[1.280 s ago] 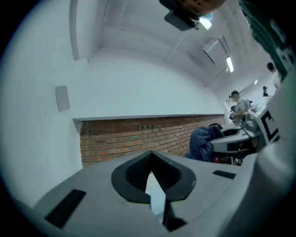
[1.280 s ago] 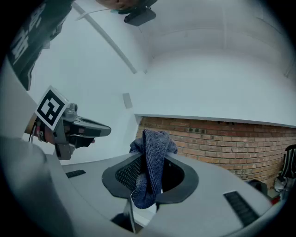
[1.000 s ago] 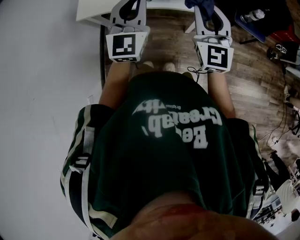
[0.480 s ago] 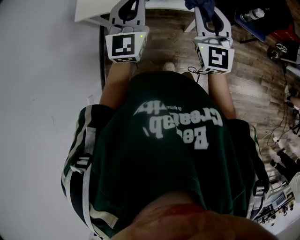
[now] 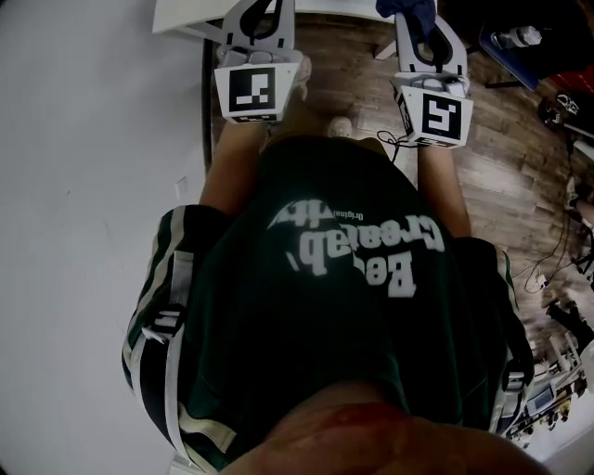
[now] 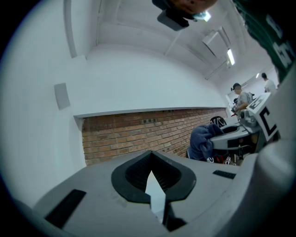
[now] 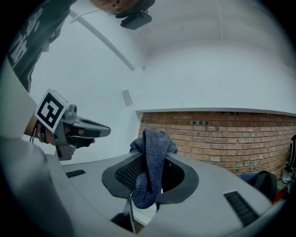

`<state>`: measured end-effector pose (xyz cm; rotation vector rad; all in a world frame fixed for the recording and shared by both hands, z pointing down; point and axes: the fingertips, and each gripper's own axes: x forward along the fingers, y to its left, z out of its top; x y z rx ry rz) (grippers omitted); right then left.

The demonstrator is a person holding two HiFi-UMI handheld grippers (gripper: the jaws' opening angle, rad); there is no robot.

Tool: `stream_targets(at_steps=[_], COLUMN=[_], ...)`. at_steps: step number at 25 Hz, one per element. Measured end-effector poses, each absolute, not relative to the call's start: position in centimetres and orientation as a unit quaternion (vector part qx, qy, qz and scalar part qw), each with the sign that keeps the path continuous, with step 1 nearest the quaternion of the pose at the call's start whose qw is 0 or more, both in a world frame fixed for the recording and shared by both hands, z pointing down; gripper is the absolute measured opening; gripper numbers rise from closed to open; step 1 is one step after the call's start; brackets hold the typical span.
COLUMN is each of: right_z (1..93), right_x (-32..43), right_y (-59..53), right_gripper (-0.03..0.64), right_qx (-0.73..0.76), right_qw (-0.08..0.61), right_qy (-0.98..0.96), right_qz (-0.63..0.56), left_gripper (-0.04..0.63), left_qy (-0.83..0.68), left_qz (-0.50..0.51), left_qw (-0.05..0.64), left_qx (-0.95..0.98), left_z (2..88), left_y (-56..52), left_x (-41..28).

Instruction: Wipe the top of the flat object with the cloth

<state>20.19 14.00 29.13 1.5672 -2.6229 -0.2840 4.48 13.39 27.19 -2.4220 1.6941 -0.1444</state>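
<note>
Right gripper (image 7: 155,178): clenched on the blue cloth (image 7: 151,152), fabric pinched between both ribbed pads (image 7: 125,173), bunched above the tips and hanging in a fold below them. In the head view, same right gripper (image 5: 422,23) at the top right, marker cube (image 5: 436,116) facing the camera, cloth (image 5: 408,9) bulging out at the top of the frame, held in the air above the wooden floor (image 5: 501,167), close to the near edge of the white table (image 5: 181,20) and not touching it. Left gripper (image 6: 150,159): clenched with nothing in it, tips pressed together, only a thin pale wedge of gap behind them. In the head view, left gripper (image 5: 260,23) raised across the table's near edge, close to its left corner, level with the right gripper and well apart from it. Both held out in front of a person in a dark green shirt (image 5: 343,297) with white lettering. Ahead of both sets of jaws: a brick wall (image 6: 134,134) under a white ledge (image 6: 138,111), a white wall (image 6: 41,139) to the left of it. From the left gripper view, cloth (image 6: 202,141) visible as a blue lump at the tip of the right gripper (image 6: 231,136). From the right gripper view, left gripper (image 7: 76,127) at the left side, apart from the cloth.
</note>
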Motion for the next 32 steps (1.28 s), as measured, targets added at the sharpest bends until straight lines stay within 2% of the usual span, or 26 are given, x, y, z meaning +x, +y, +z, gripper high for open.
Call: stream_targets(at_steps=[8, 16, 21, 32], right_z=[31.4, 29.7, 30.0, 30.5], right_x=[17.5, 12.5, 10.8, 6.6], right_y=[6.9, -1.6, -5.1, -12.9], right_gripper=[0.080, 0.080, 0.081, 0.097], right_qx=[0.509, 0.526, 0.537, 0.563], right_qw=[0.057, 0.063, 0.066, 0.059], right_qy=[-0.855, -0.842, -0.836, -0.824], right_qz=[-0.082, -0.099, -0.095, -0.036], left_gripper=[0.000, 0.001, 0.000, 0.002], left_qy=[0.563, 0.542, 0.516, 0.478], left_qz=[-0.048, -0.043, -0.043, -0.055], left_qw=[0.074, 0.091, 0.097, 0.088], left_qx=[-0.822, -0.834, -0.850, -0.872], left_z=[29.7, 28.7, 29.0, 29.5], left_y=[5.6, -3.9, -7.5, -15.0], left_x=[2.2, -2.7, -3.3, -6.9])
